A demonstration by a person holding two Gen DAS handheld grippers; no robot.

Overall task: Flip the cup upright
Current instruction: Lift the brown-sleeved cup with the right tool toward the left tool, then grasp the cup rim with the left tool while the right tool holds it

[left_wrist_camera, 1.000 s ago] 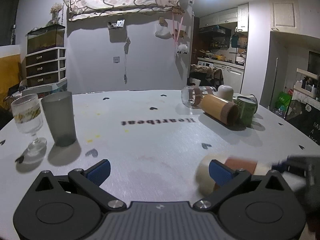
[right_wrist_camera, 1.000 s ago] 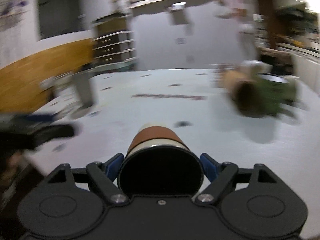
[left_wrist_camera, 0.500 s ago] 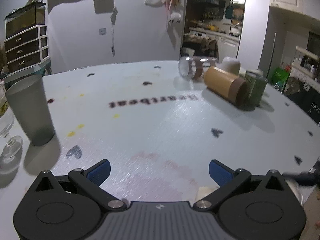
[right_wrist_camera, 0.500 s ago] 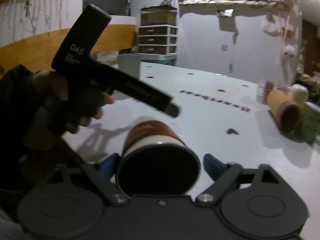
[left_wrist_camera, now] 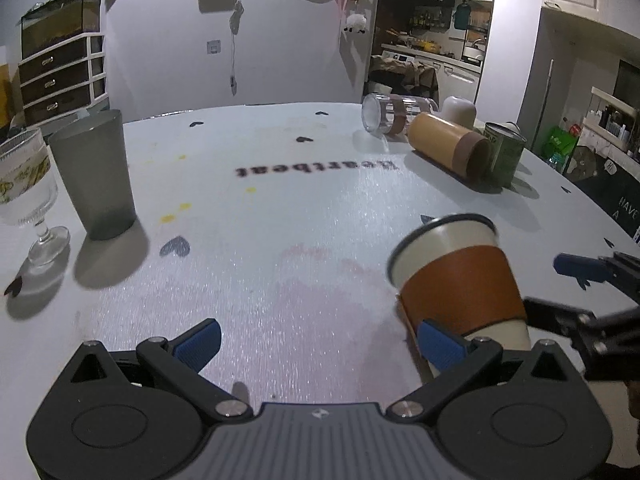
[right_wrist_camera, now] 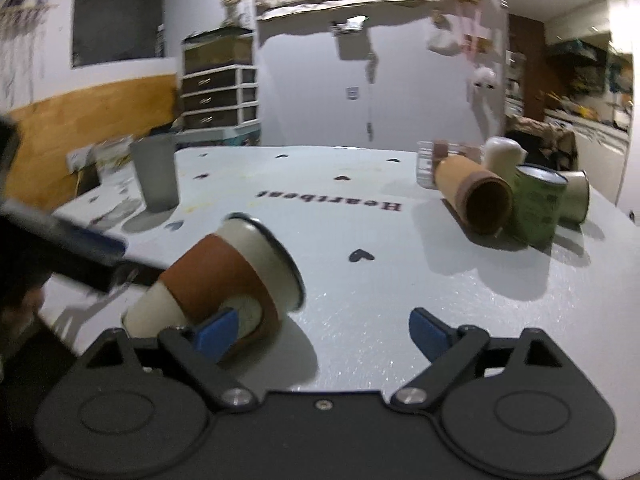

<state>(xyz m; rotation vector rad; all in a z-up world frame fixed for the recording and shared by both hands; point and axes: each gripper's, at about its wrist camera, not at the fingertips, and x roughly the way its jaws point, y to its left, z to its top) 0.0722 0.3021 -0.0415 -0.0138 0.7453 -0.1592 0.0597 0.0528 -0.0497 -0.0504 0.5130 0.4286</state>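
Note:
A cream cup with a brown sleeve (left_wrist_camera: 460, 280) stands tilted near the table's front right, mouth up and leaning away from me. In the right wrist view the cup (right_wrist_camera: 224, 284) leans to the right, its base beside my left blue fingertip (right_wrist_camera: 216, 330). My right gripper (right_wrist_camera: 320, 332) is open, with the cup off to its left and not between its fingers. My left gripper (left_wrist_camera: 320, 344) is open and empty over the table, with the cup just behind its right fingertip (left_wrist_camera: 440, 346).
A grey tumbler (left_wrist_camera: 94, 176) and a stemmed glass (left_wrist_camera: 26, 188) stand upright at the left. At the back right lie a clear glass (left_wrist_camera: 386, 118) and a tan cup (left_wrist_camera: 450, 148), beside a green can (left_wrist_camera: 504, 152) and a white cup (left_wrist_camera: 460, 110).
My right gripper held the cup lengthwise between its fingers; it has opened and the cup now stands tilted, mouth up, to its left. The left gripper stays open.

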